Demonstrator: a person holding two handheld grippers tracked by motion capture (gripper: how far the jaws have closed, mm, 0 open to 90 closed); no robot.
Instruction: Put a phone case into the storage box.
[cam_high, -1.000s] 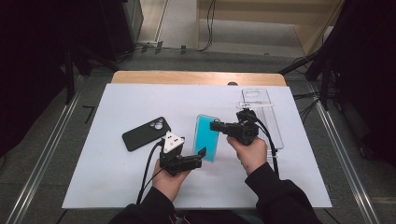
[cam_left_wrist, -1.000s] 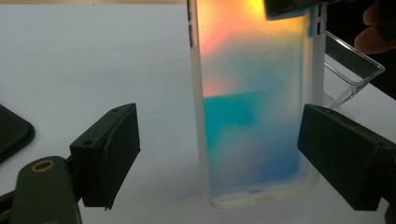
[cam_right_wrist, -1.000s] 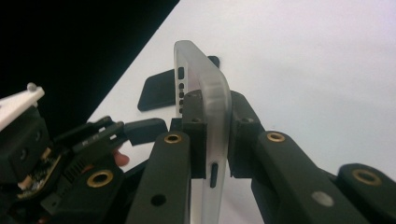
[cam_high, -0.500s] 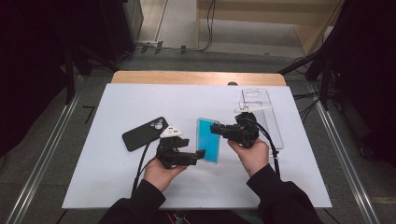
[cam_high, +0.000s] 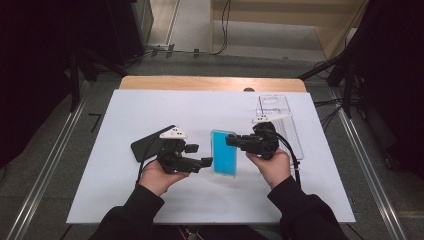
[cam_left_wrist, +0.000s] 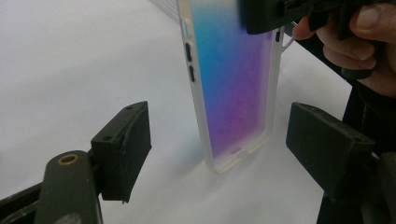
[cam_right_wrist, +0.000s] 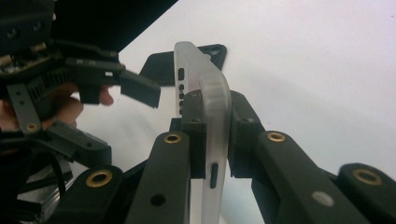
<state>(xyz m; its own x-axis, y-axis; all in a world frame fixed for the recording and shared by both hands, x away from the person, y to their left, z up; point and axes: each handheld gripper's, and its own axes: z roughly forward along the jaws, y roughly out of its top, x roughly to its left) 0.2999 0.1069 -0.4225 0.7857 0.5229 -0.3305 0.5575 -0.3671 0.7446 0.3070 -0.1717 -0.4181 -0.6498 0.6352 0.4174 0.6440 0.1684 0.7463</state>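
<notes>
A phone case (cam_high: 223, 152) with a blue-to-purple back and a frosted rim stands on edge at mid-table, its lower end on the white sheet. My right gripper (cam_high: 234, 142) is shut on the case's side rim (cam_right_wrist: 205, 93), one pad on each face. In the left gripper view the case (cam_left_wrist: 233, 79) rises just beyond my left gripper (cam_left_wrist: 219, 140), which is open, its pads (cam_left_wrist: 123, 144) standing wide apart on either side of the case's bottom end without touching it. From above, the left gripper (cam_high: 202, 156) sits just left of the case.
A black phone (cam_high: 147, 146) lies flat behind my left hand. A clear phone case (cam_high: 277, 115) lies at the right rear of the white sheet (cam_high: 150, 210). The table's wooden far edge (cam_high: 210, 83) shows beyond it.
My left gripper has shifted a little forward and left, staying open beside the case. The right gripper has kept its hold on the case and barely moved.
</notes>
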